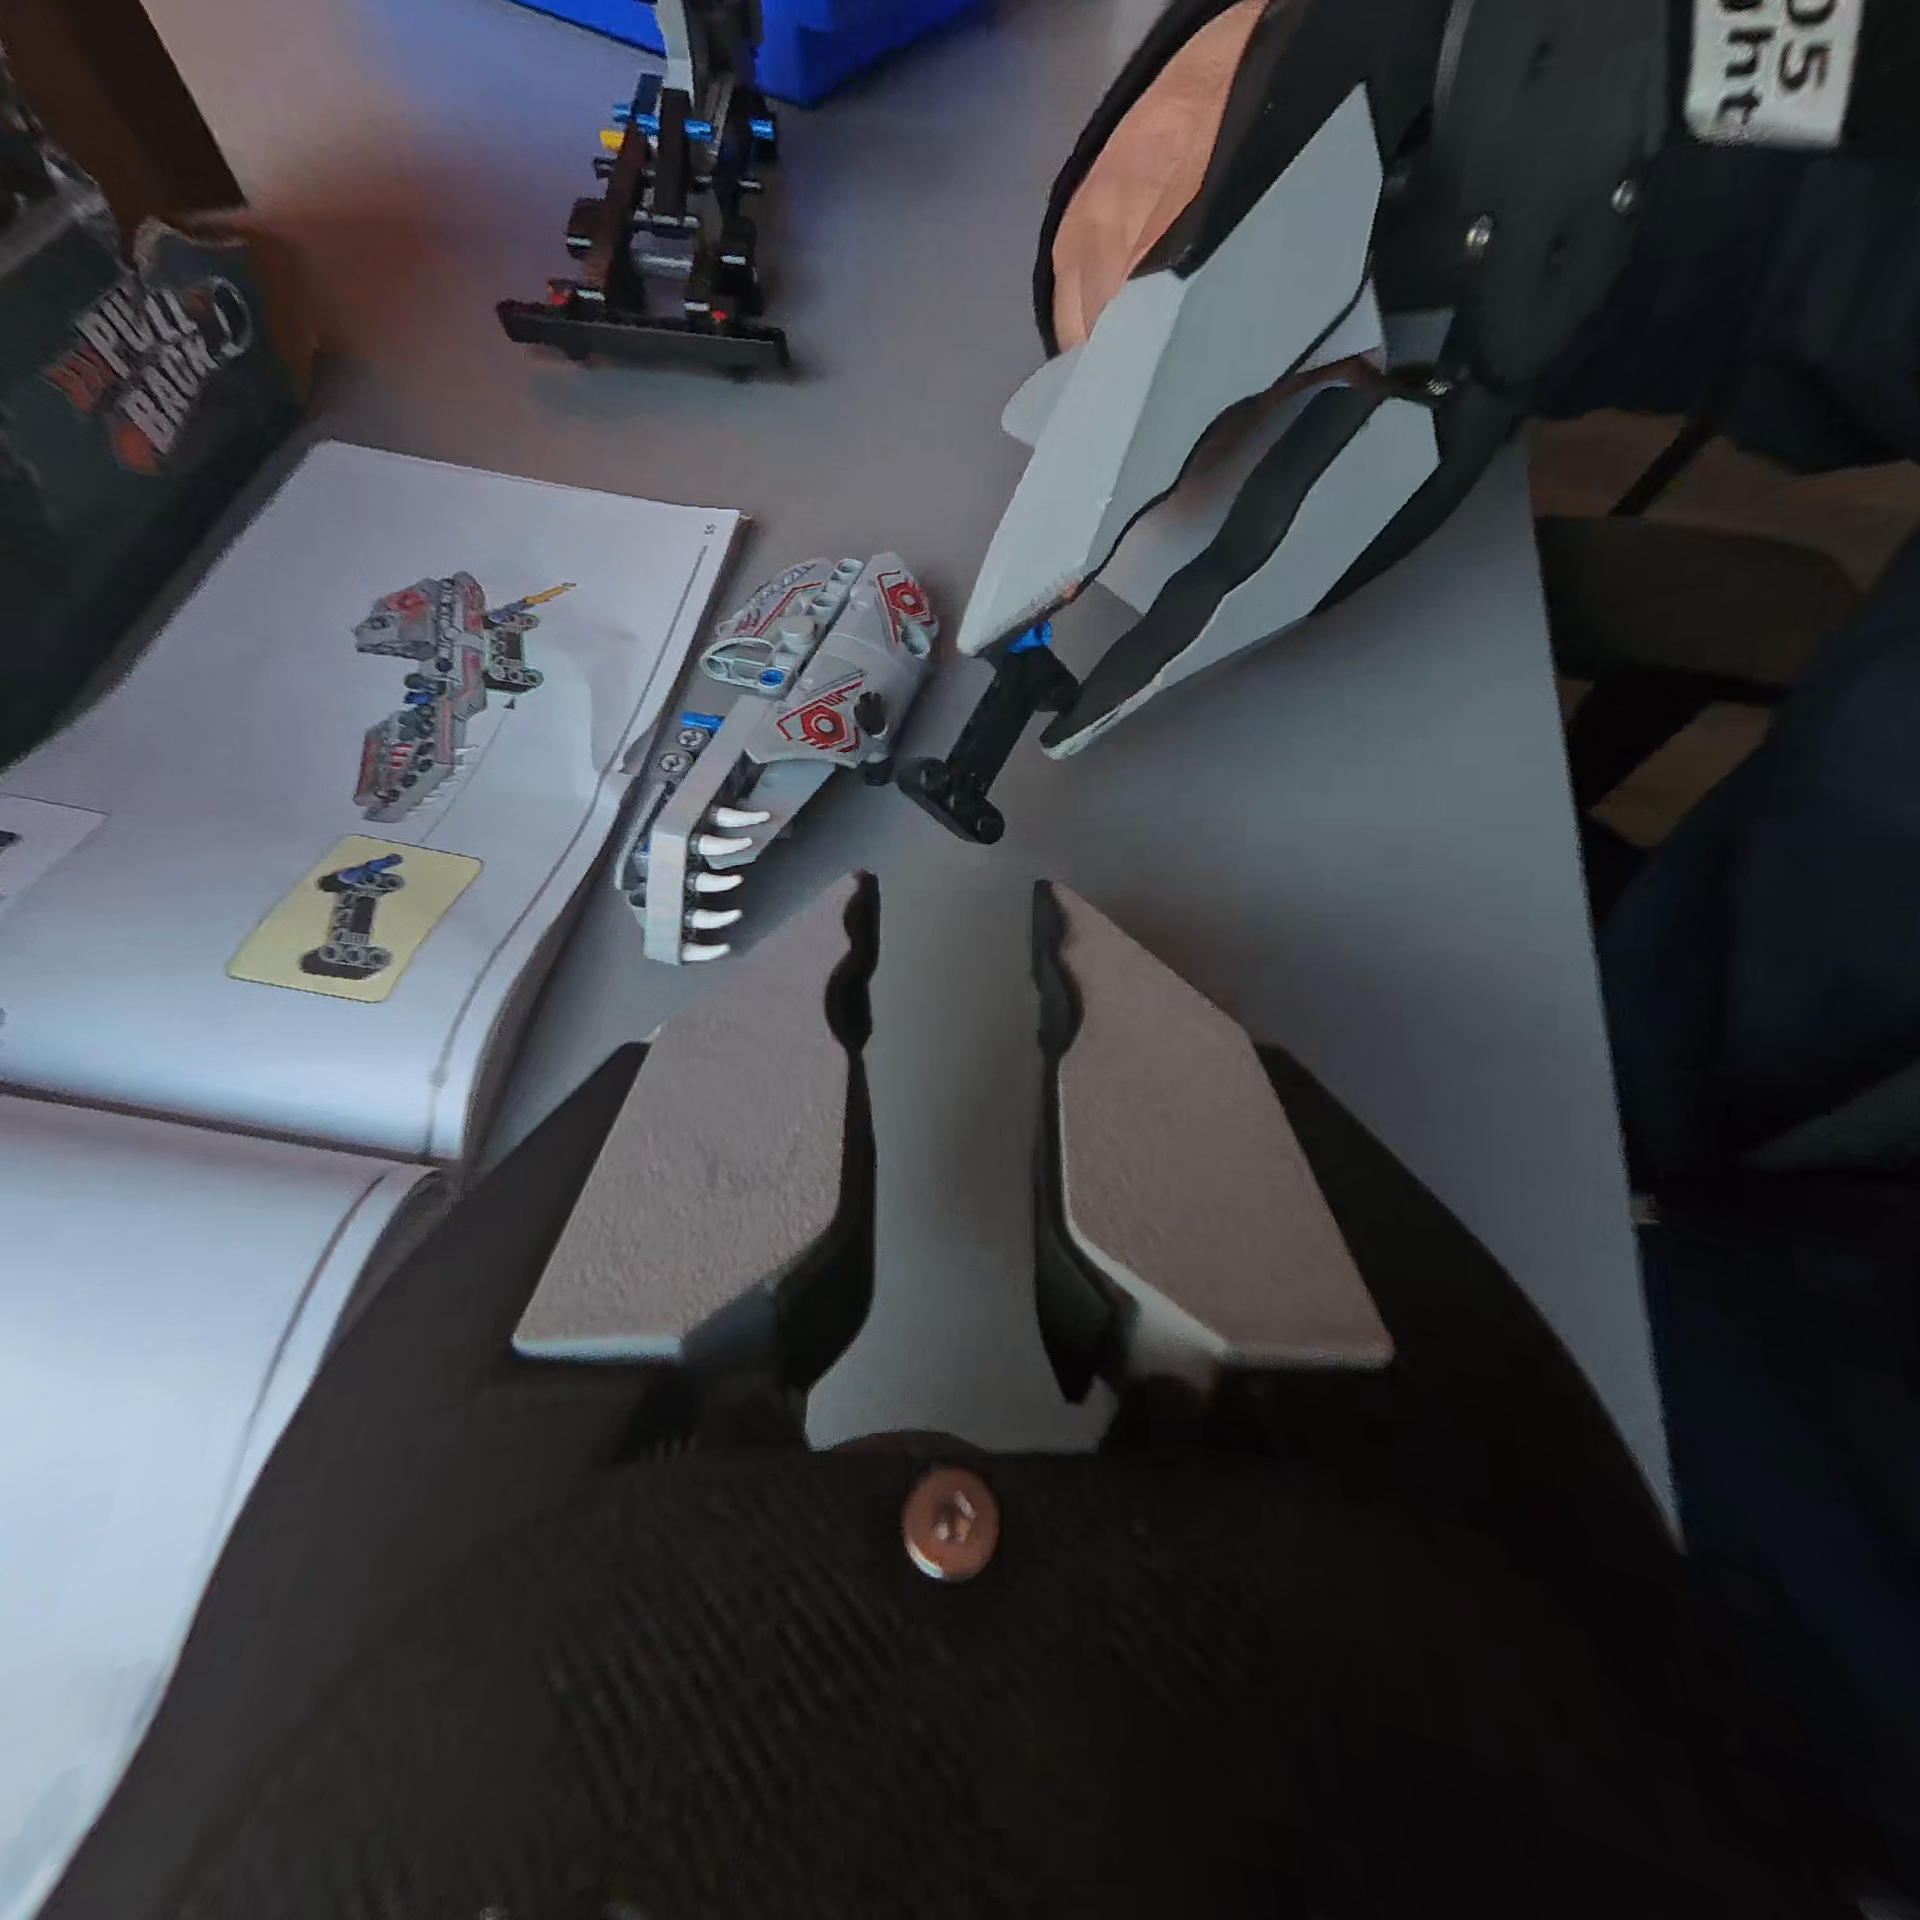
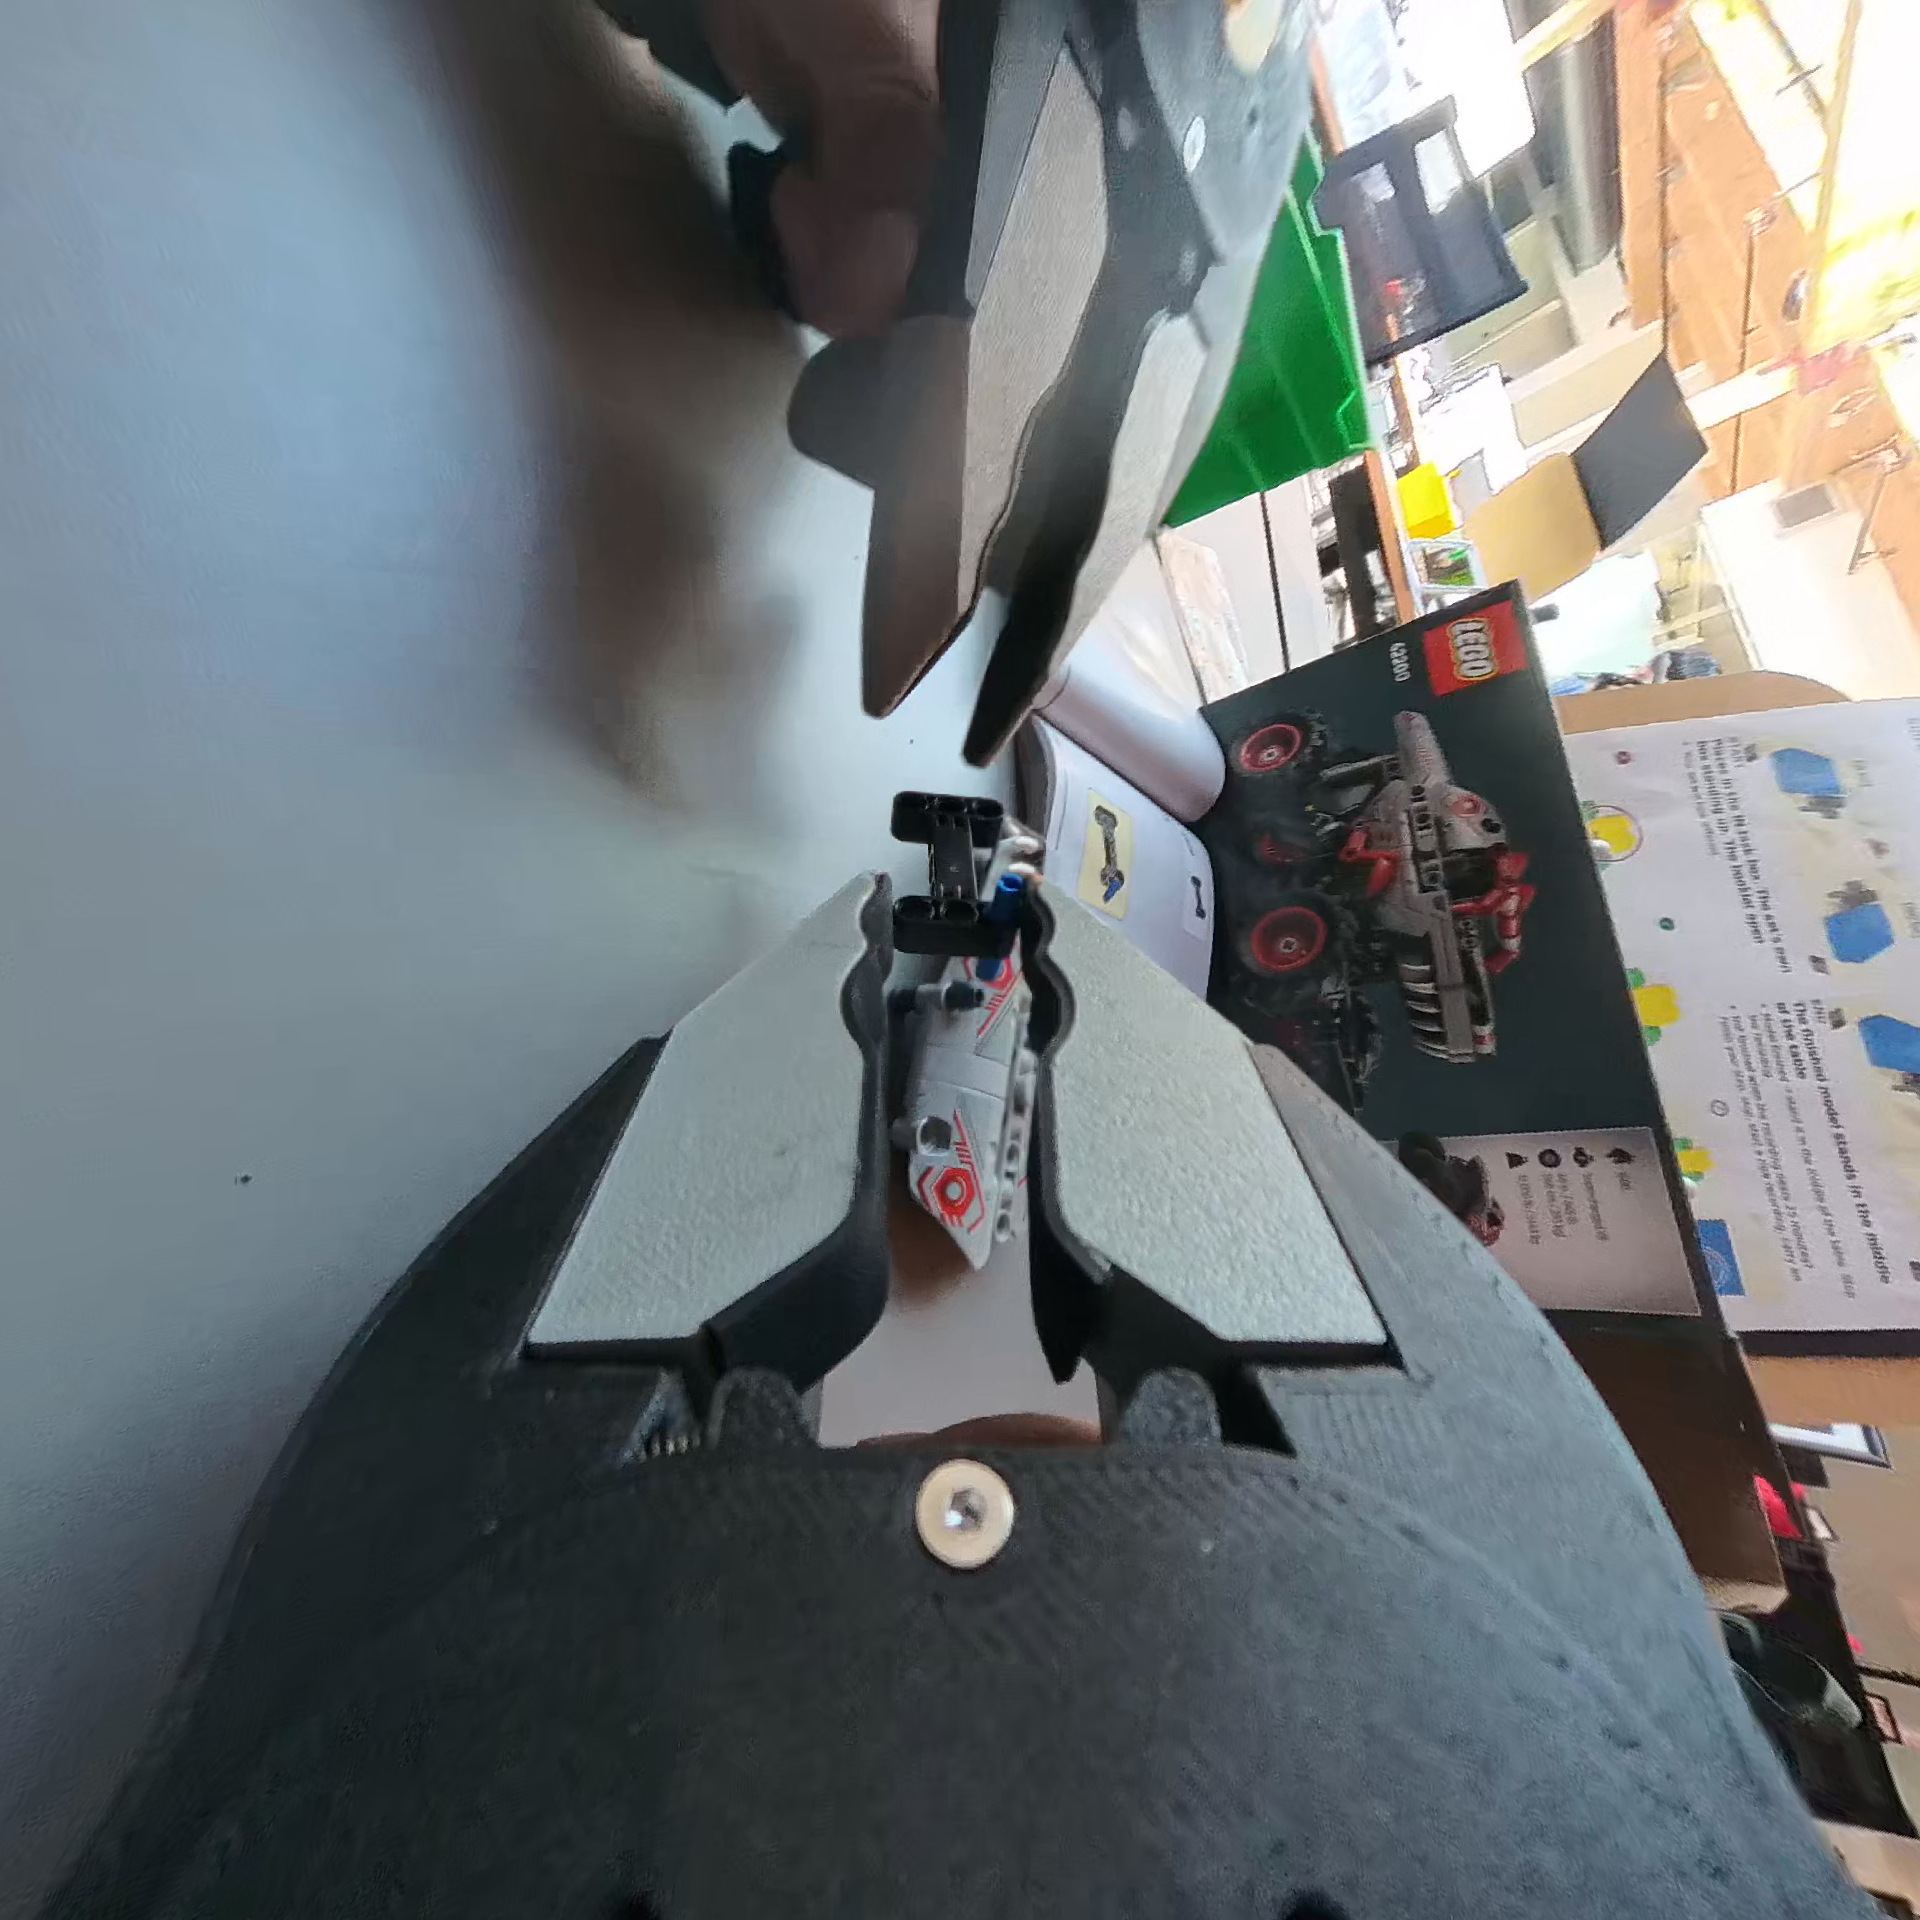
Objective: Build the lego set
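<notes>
A grey Lego head piece with red decals and white teeth lies on the grey table, beside the open instruction booklet. My right gripper is shut on a black beam piece with a blue pin and holds it slanted, its lower end close beside the head piece. In the right wrist view the black beam piece sits between the tips of the right gripper, with the head piece behind it. My left gripper is open and empty, just in front of the head piece.
A black Lego chassis stands farther back, with a blue bin behind it. The dark set box stands at the left; it also shows in the right wrist view, with a green bin and a printed sheet nearby. The table edge runs along the right. The tips of both grippers are at nearly the same place.
</notes>
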